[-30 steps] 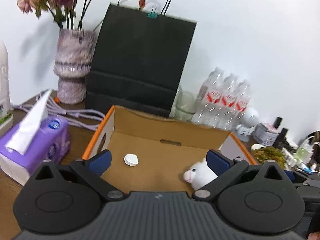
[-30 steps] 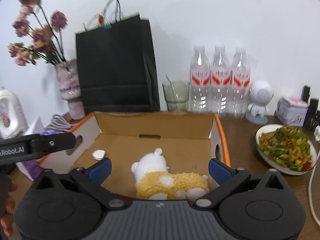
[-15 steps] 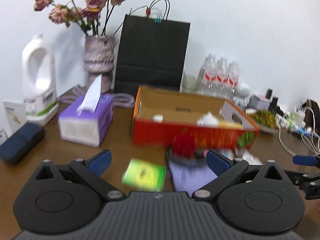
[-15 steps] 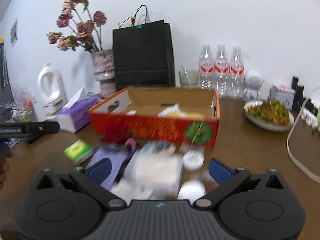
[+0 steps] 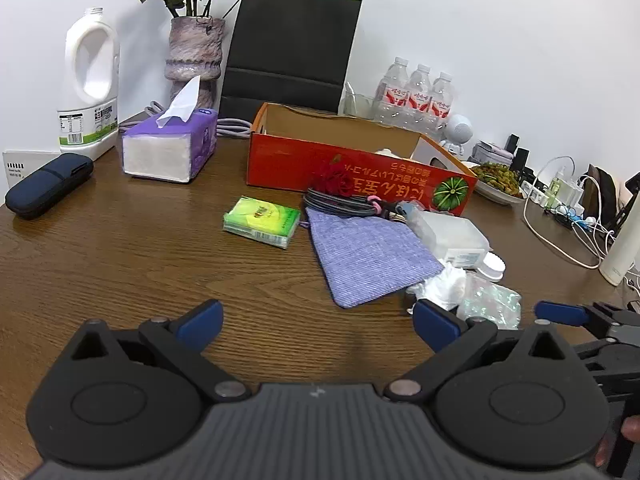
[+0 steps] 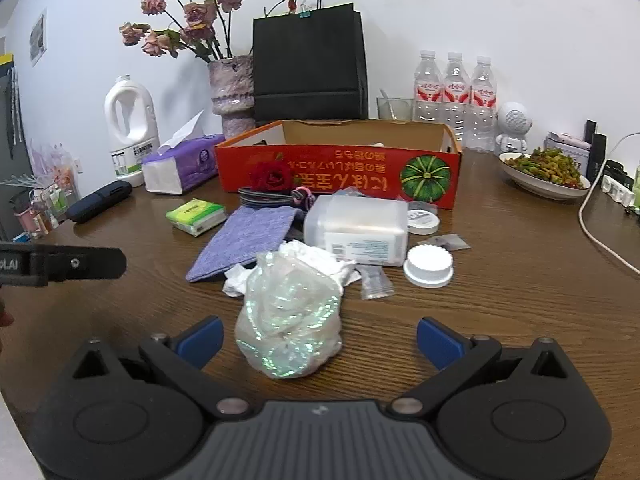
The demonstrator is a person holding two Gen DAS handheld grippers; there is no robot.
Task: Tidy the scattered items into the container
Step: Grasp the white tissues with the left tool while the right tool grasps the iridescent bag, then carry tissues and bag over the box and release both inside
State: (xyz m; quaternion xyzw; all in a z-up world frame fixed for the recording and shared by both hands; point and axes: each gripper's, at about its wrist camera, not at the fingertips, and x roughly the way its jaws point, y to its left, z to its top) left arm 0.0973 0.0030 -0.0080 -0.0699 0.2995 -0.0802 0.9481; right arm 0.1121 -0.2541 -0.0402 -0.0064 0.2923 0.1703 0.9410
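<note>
An orange cardboard box (image 5: 360,172) (image 6: 340,172) stands mid-table. In front of it lie a green tissue pack (image 5: 262,222) (image 6: 196,216), a purple cloth pouch (image 5: 368,258) (image 6: 244,242), a clear plastic case (image 6: 358,228), a red rose with a coiled cable (image 6: 272,178), white lids (image 6: 428,266), crumpled tissue and a shiny plastic bag (image 6: 288,320). My left gripper (image 5: 316,324) is open and empty over bare table. My right gripper (image 6: 318,338) is open, its jaws either side of the shiny bag, not touching it.
A purple tissue box (image 5: 168,148), milk jug (image 5: 90,84), dark case (image 5: 48,184), vase and black paper bag (image 5: 290,48) stand at the back left. Water bottles (image 6: 454,96), a dish of food (image 6: 544,172) and white cables (image 5: 560,232) are on the right.
Both grippers have pulled back from above the box interior to the near side of the table. The scattered items now lie in front of them.
</note>
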